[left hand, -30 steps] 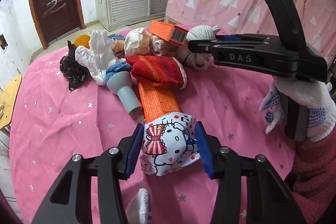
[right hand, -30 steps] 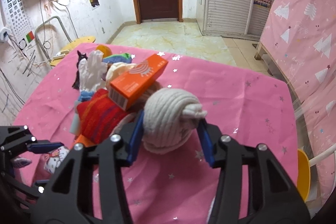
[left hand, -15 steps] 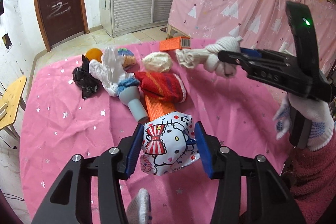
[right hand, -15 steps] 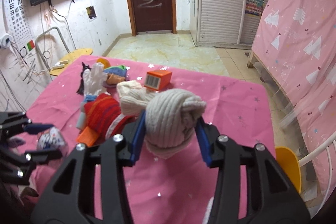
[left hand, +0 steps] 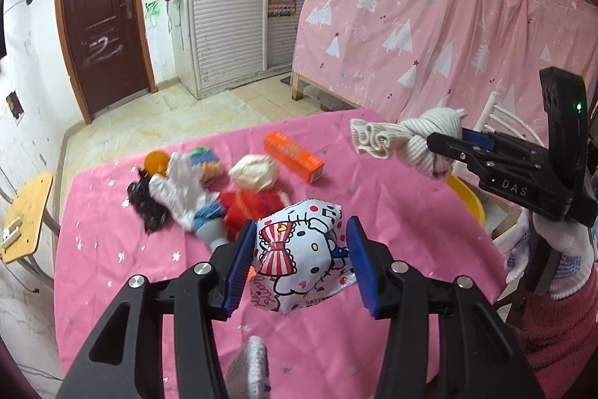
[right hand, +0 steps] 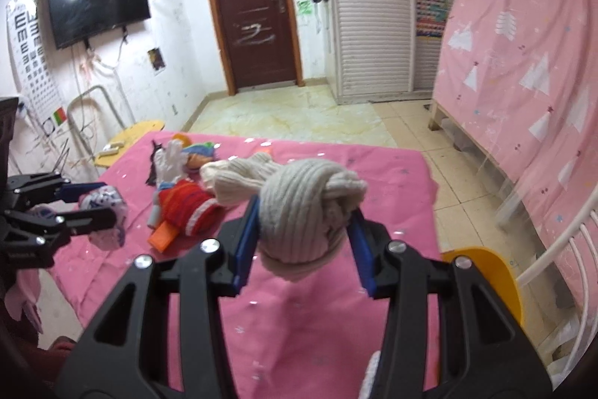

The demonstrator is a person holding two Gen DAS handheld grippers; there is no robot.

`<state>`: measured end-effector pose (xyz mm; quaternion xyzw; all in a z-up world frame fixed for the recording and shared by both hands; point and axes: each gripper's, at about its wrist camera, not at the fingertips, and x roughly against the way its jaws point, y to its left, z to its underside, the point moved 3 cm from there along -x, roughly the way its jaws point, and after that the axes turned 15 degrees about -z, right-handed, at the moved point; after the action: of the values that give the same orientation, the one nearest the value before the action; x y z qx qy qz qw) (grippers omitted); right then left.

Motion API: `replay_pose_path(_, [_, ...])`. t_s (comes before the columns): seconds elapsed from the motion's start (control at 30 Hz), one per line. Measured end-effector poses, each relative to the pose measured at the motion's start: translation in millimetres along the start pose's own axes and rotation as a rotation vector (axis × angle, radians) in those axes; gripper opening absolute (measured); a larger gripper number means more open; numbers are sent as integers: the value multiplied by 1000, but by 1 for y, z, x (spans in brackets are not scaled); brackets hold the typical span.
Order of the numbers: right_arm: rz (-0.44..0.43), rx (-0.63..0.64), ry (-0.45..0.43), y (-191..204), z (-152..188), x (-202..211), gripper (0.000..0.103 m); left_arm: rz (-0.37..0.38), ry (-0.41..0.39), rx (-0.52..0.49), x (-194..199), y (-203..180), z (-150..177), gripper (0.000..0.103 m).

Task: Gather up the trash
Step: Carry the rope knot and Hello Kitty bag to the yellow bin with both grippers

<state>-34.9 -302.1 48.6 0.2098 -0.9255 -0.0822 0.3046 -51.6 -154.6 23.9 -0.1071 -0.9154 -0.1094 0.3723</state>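
My left gripper is shut on a Hello Kitty snack bag and holds it above the pink table. My right gripper is shut on a knotted cream sock, lifted over the table's right side; it also shows in the left wrist view. On the table lie an orange box, a red knit cloth, a white glove, a black bag, a cream wad and an orange ball.
A yellow bin stands off the table's right edge beside a white chair frame. A yellow stool stands at the left. A pink curtain hangs behind. Tiled floor lies beyond the far edge.
Both grippers have risen and pulled back from the pile with their items. The sock came up off the heap and the orange box dropped off it onto the table.
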Motion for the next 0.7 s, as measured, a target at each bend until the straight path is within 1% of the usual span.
replay_pose_path(0.23, [48, -80, -66, -47, 9, 32, 44, 25, -25, -46, 1, -38, -22, 42])
replay_pose_path(0.37, [102, -133, -92, -80, 19, 50, 44, 50, -36, -79, -1, -66, -34, 42])
replay_pose_path(0.53, [198, -168, -93, -114, 36, 65, 44, 91, -49, -111, -6, -101, -50, 42])
replay_pose_path(0.7, [235, -220, -83, -144, 53, 68, 44, 134, -53, -127, -12, -135, -65, 42])
